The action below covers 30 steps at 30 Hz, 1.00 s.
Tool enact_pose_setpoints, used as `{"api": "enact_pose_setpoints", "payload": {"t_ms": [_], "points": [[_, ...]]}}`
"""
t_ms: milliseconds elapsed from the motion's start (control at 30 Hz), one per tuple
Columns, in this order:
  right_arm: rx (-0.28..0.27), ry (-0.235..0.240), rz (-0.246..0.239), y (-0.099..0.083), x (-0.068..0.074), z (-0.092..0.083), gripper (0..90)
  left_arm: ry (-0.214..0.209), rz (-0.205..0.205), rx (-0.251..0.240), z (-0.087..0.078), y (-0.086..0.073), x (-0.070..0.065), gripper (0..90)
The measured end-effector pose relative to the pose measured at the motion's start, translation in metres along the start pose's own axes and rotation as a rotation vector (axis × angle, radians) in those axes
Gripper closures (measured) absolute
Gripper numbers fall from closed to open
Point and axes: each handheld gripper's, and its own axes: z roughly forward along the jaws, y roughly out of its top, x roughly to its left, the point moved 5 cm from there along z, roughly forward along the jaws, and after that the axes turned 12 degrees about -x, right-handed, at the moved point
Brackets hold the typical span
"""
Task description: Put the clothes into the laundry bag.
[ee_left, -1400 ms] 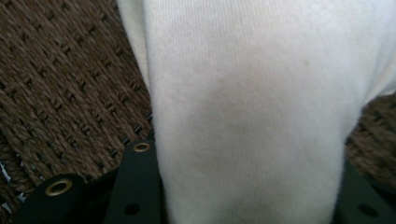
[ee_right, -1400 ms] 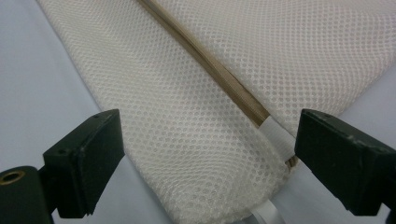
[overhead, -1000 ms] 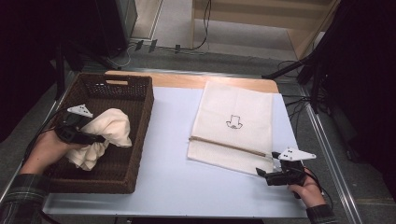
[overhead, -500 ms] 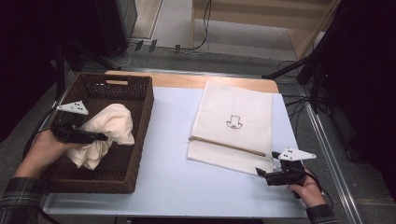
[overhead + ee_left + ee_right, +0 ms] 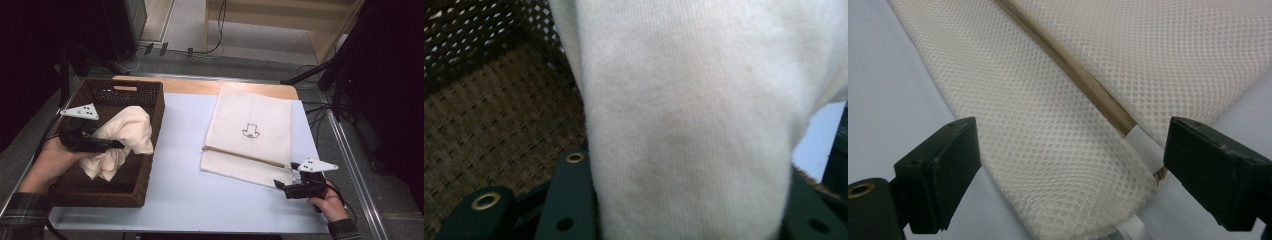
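Observation:
A cream knitted cloth [image 5: 127, 132] hangs bunched over the dark wicker basket [image 5: 125, 87] at the table's left. My left gripper [image 5: 117, 145] is shut on it from the left side, and the cloth's lower folds still trail onto the basket floor. In the left gripper view the cloth [image 5: 689, 125] is packed between the jaws of the left gripper [image 5: 689, 200]. A white mesh bag [image 5: 250, 130] with a tan zipper [image 5: 245, 156] lies flat at the right. My right gripper [image 5: 277, 184] is open at its near right corner, the jaws standing either side of the mesh bag [image 5: 1048, 100] without pressing it.
The basket's woven floor [image 5: 499, 125] lies under the cloth. A small black drawing [image 5: 251, 131] marks the bag. Pale blue table surface [image 5: 185, 165] lies between basket and bag. Cables and dark stands sit on the floor beyond the table.
My left hand has lifted the cloth higher out of the basket and drawn it slightly to the left. The right gripper and the mesh bag have stayed put.

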Motion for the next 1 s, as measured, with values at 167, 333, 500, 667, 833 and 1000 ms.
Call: {"api": "enact_pose_setpoints", "payload": {"t_ms": [167, 333, 500, 667, 833, 1000], "points": [[-0.001, -0.001, 0.002, 0.0, 0.0, 0.0, 8.5, -0.022, 0.012, -0.018, 0.005, 0.011, -0.013, 57.6], [-0.002, -0.001, 0.002, 0.0, 0.0, -0.001, 8.5, -0.043, 0.019, -0.038, 0.009, 0.023, -0.024, 57.6], [-0.005, 0.001, 0.001, 0.0, -0.001, -0.001, 8.5, -0.056, 0.029, -0.043, 0.015, 0.033, -0.035, 57.6], [-0.005, 0.003, 0.0, 0.0, 0.0, -0.001, 8.5, -0.079, 0.041, -0.052, 0.022, 0.043, -0.048, 57.6], [-0.007, 0.002, 0.0, 0.001, -0.001, -0.001, 8.5, -0.098, 0.056, -0.06, 0.032, 0.054, -0.064, 57.6], [-0.008, 0.004, 0.0, 0.001, 0.0, -0.001, 8.5, -0.135, 0.074, -0.074, 0.042, 0.063, -0.079, 57.6]]}}
